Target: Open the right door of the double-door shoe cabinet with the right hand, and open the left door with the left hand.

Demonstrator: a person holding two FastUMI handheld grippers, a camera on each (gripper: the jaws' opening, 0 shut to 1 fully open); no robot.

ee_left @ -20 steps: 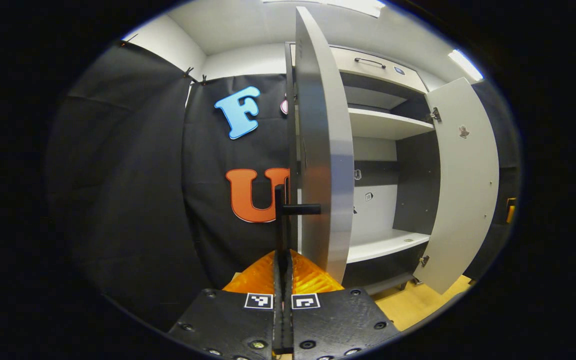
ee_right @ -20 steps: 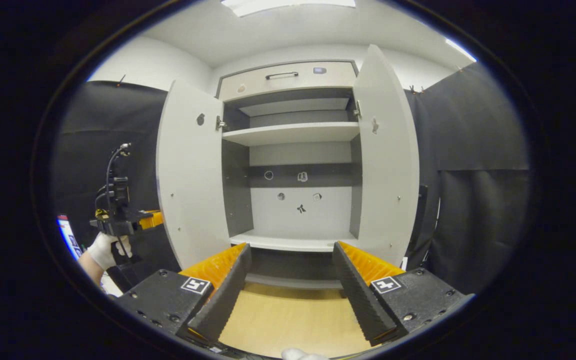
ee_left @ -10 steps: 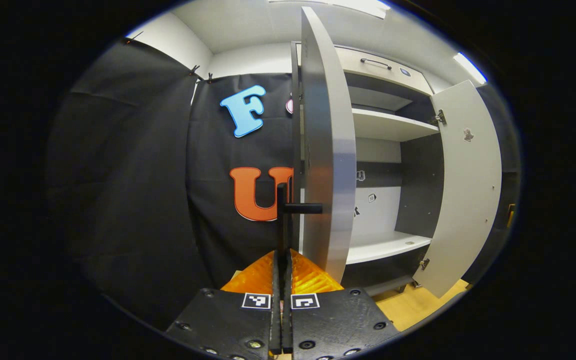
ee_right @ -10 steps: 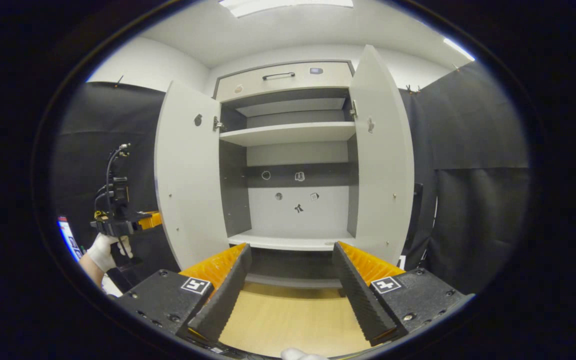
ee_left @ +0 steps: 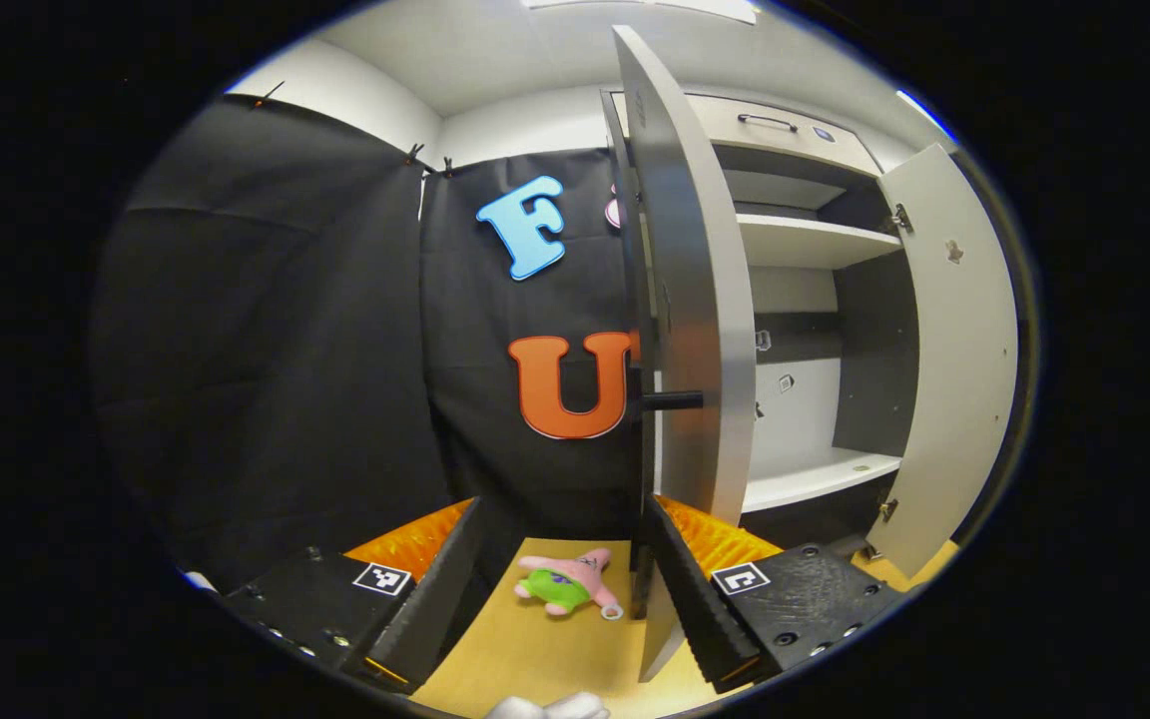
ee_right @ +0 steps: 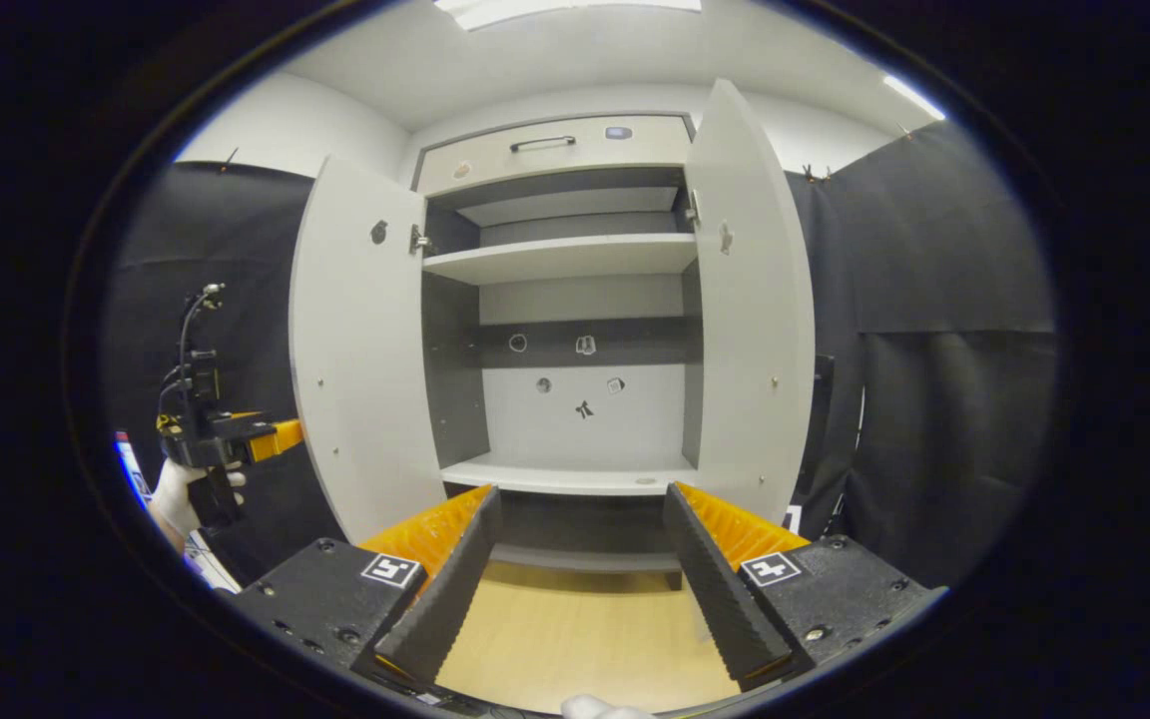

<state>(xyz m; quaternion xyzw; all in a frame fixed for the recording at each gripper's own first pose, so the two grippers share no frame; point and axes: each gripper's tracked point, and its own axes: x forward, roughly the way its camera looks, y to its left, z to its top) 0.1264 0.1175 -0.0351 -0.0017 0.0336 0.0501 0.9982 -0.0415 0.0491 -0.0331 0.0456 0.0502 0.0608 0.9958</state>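
Grey doors both stand wide; our left gripper (ee_left: 565, 569) gapes beside the left door (ee_left: 695, 300) handle (ee_left: 673, 401), right gripper (ee_right: 580, 559) released; we withdraw straight, avoiding the panel.

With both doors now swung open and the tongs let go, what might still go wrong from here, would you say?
1. The left tongs stand open right by the left door's edge and handle; pulling back carelessly might knock the door.
2. A plush toy lies on the floor below them, easy to bump.
3. Either door, unheld, may drift back.
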